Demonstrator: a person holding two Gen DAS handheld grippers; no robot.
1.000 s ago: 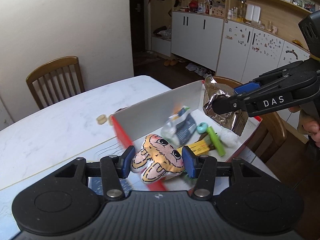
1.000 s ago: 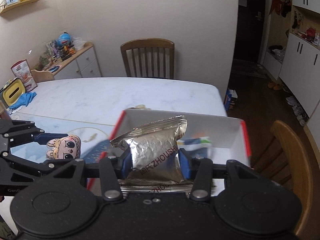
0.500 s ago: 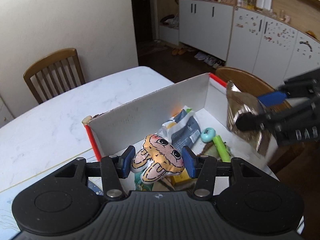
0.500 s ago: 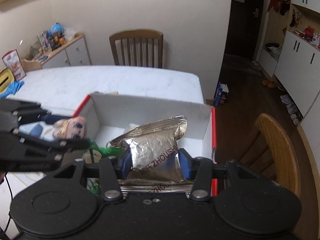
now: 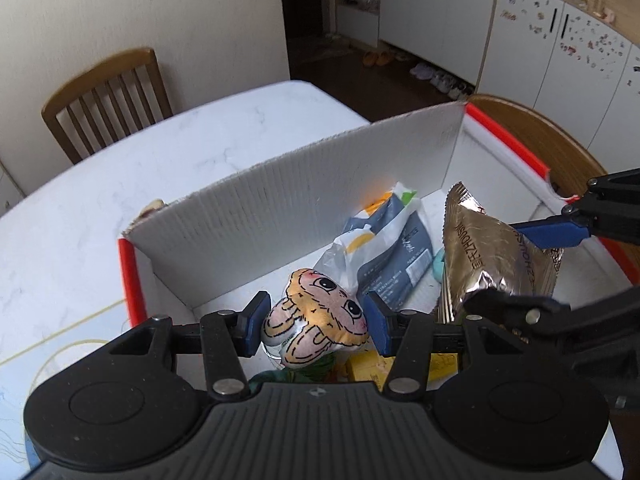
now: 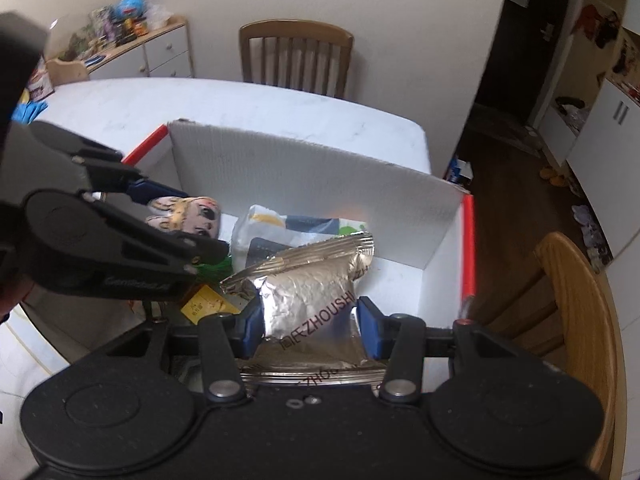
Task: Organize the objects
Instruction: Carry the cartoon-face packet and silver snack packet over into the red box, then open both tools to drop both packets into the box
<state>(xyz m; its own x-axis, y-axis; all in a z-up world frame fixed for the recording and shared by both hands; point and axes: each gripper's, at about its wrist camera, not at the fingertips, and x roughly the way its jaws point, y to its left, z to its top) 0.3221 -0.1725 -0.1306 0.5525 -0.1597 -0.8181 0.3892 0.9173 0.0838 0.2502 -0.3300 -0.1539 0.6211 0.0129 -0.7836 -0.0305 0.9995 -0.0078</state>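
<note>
A white corrugated box point(image 5: 304, 200) with red rims point(image 6: 467, 248) stands on the marble table. My left gripper point(image 5: 316, 322) is shut on a small cartoon-face plush point(image 5: 320, 320) and hangs over the box's left part; the plush point(image 6: 188, 216) also shows in the right wrist view. My right gripper point(image 6: 310, 320) is shut on a silver foil snack bag point(image 6: 308, 292), held over the box's right part; the same bag point(image 5: 492, 248) is seen beside the plush. Inside the box lie a blue-and-white packet point(image 5: 392, 248) and a yellow item point(image 6: 200, 302).
Wooden chairs stand at the table's far side point(image 6: 296, 56) and close to the box's right side point(image 6: 572, 300). White cabinets point(image 5: 520, 28) line the far wall, and a low sideboard point(image 6: 136, 52) with clutter stands at the back left. Bare marble tabletop point(image 5: 120, 184) lies beyond the box.
Both grippers have come down and in over the box with their loads. The plush went from the box's outer corner to above its inside. The foil bag has sunk lower inside the walls.
</note>
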